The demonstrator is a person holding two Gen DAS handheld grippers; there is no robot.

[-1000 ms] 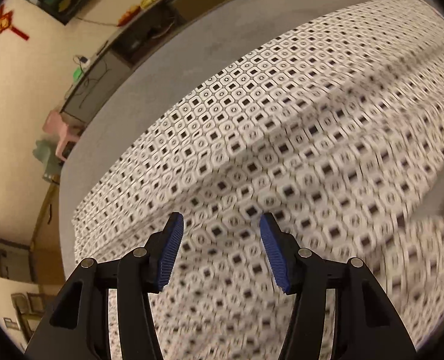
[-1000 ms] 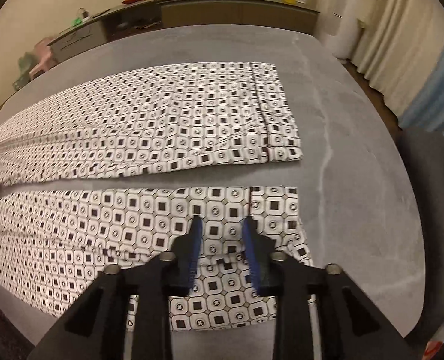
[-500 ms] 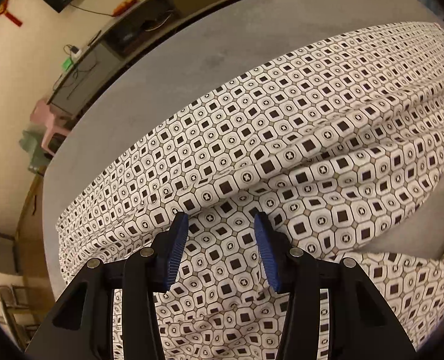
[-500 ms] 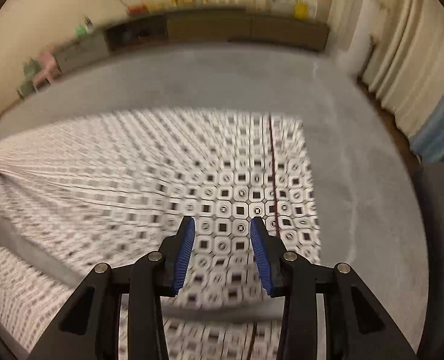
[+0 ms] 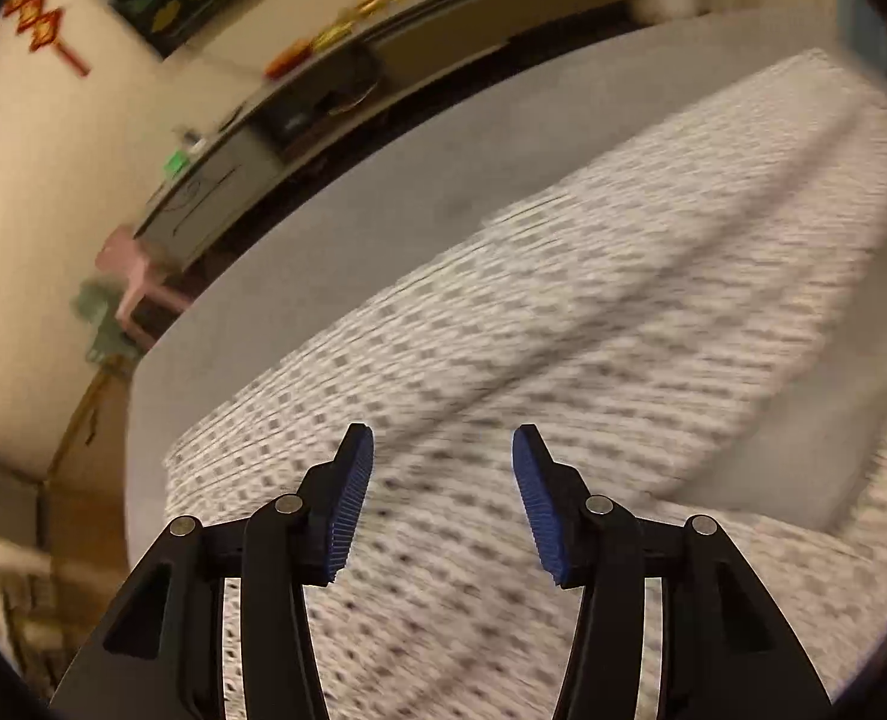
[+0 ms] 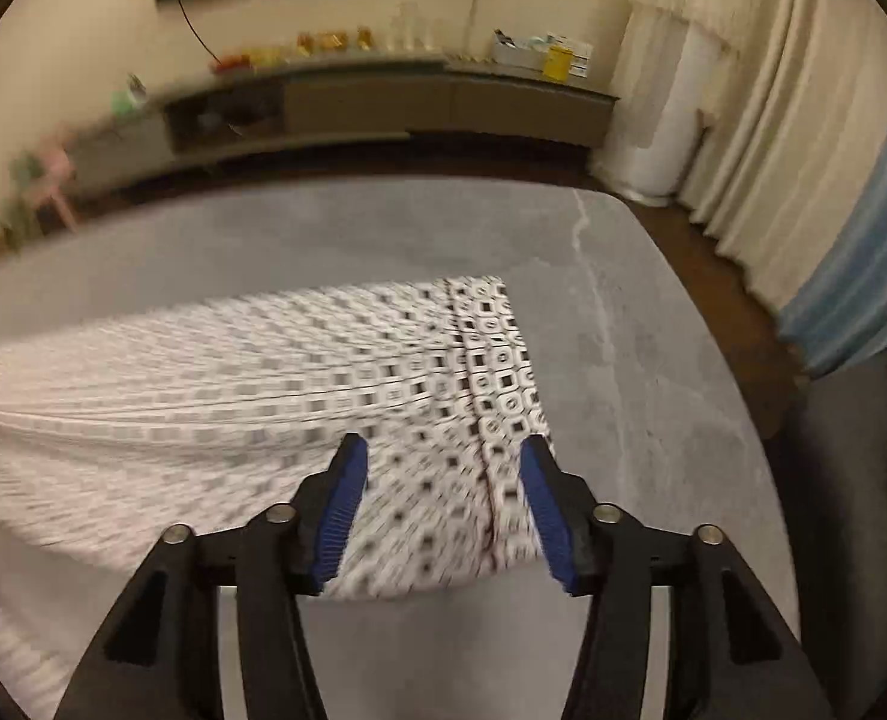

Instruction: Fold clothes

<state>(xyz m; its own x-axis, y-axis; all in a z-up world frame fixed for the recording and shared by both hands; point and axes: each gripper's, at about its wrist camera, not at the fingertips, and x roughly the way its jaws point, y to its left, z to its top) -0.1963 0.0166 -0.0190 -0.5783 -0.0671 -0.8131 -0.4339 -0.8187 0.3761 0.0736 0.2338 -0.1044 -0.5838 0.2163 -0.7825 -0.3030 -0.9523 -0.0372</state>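
Note:
White trousers with a black square print (image 5: 593, 312) lie spread on a grey table (image 5: 323, 228). In the left wrist view my left gripper (image 5: 440, 504) is open and empty above the blurred cloth near its left end. In the right wrist view my right gripper (image 6: 443, 510) is open and empty over the far trouser leg's hem end (image 6: 491, 372). The view is motion-blurred. Bare table shows below the fingers, and the near leg shows only at the lower left edge (image 6: 11, 648).
A long low cabinet (image 6: 383, 102) with small items stands along the far wall. A pink stool (image 5: 134, 276) is at the left. Curtains (image 6: 773, 120) and a white cylinder (image 6: 653, 138) are at the right. A dark chair (image 6: 851, 480) sits by the table's right edge.
Both grippers have moved away from me over the trousers. The right one left the near leg and now hangs over the far leg's hem. Both jaws have opened wider.

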